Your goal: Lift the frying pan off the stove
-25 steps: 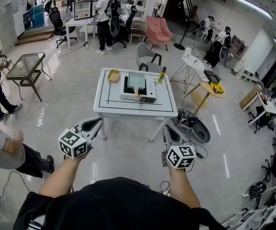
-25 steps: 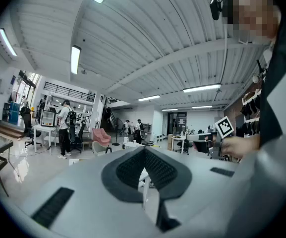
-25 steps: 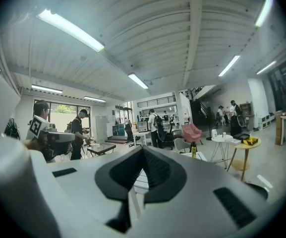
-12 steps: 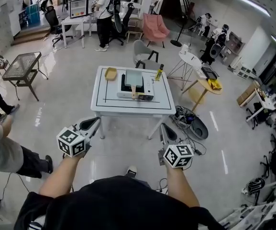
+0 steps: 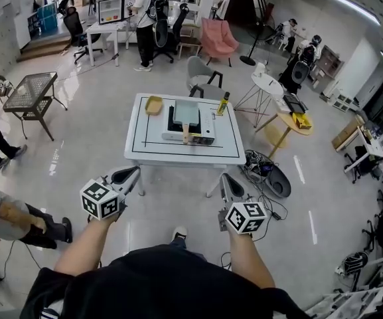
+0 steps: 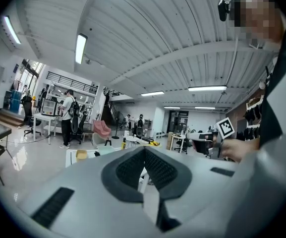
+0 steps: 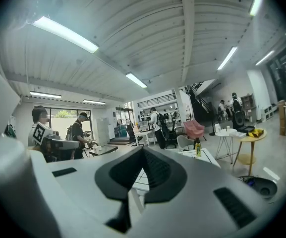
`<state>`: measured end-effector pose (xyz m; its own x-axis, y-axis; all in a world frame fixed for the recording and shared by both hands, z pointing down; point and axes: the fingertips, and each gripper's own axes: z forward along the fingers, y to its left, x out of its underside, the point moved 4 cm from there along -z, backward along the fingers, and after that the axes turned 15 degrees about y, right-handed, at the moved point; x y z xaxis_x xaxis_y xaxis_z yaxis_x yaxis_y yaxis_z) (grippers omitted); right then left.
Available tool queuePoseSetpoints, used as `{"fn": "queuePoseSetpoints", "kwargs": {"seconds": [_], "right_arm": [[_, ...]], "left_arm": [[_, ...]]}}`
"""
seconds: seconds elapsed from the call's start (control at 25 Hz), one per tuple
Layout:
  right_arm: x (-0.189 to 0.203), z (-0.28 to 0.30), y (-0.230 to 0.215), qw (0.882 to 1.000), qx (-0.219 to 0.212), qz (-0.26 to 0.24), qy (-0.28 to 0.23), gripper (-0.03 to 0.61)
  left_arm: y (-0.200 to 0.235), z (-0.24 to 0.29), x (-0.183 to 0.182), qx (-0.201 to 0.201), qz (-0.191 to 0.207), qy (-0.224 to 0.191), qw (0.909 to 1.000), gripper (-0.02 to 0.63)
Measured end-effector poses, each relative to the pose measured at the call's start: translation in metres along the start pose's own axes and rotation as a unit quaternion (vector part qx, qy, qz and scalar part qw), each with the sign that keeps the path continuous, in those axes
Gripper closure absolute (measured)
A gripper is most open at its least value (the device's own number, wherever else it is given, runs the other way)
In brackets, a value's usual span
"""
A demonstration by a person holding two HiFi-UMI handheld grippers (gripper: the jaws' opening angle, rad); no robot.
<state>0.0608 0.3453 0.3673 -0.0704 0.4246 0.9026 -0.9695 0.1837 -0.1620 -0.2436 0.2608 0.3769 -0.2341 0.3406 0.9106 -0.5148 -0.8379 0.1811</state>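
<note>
The frying pan [image 5: 186, 111], pale green and square with a wooden handle [image 5: 186, 137] towards me, sits on the white stove [image 5: 201, 133] on a white table [image 5: 145, 145]. That table stands some way ahead of me. Both grippers hang in the air well short of it. My left gripper [image 5: 133, 173] is shut and empty, its pads meeting at a point [image 6: 143, 148]. My right gripper [image 5: 225, 178] is likewise shut with nothing in it [image 7: 143, 148]. The pan is hidden behind the jaws in both gripper views.
A yellow bowl [image 5: 153, 105] and a bottle [image 5: 222, 104] stand on the table beside the stove. Cables and a dark round device [image 5: 271, 178] lie on the floor at its right. A person [image 5: 12, 214] crouches at the left. Chairs and small tables stand behind.
The table looks slightly larger and nearer. A shoe has come into view below me. Both grippers stay shut and have drifted a little lower in the view.
</note>
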Motion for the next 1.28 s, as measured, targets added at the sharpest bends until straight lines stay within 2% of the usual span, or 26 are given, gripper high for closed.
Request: {"fn": "queuePoseSetpoints", "kwargs": {"seconds": [0.24, 0.44, 0.8, 1.08, 1.28], "right_arm": [[-0.007, 0.042, -0.034, 1.000, 0.000, 0.007, 0.015, 0.574], [-0.014, 0.081, -0.062, 1.000, -0.011, 0.003, 0.029, 0.574], [-0.034, 0.141, -0.121, 0.998, -0.038, 0.008, 0.045, 0.574], [-0.041, 0.175, -0.152, 0.996, -0.069, 0.007, 0.061, 0.574], [-0.054, 0.189, -0.170, 0.994, -0.090, 0.007, 0.064, 0.574]], "left_arm": [[0.026, 0.040, -0.006, -0.003, -0.013, 0.010, 0.9999, 0.603], [0.051, 0.075, -0.004, -0.017, -0.023, 0.034, 0.9990, 0.603], [0.083, 0.127, -0.027, -0.043, -0.050, 0.036, 0.9971, 0.603], [0.087, 0.172, -0.040, -0.032, -0.068, 0.058, 0.9955, 0.603], [0.084, 0.192, -0.054, -0.019, -0.076, 0.045, 0.9959, 0.601]]}}
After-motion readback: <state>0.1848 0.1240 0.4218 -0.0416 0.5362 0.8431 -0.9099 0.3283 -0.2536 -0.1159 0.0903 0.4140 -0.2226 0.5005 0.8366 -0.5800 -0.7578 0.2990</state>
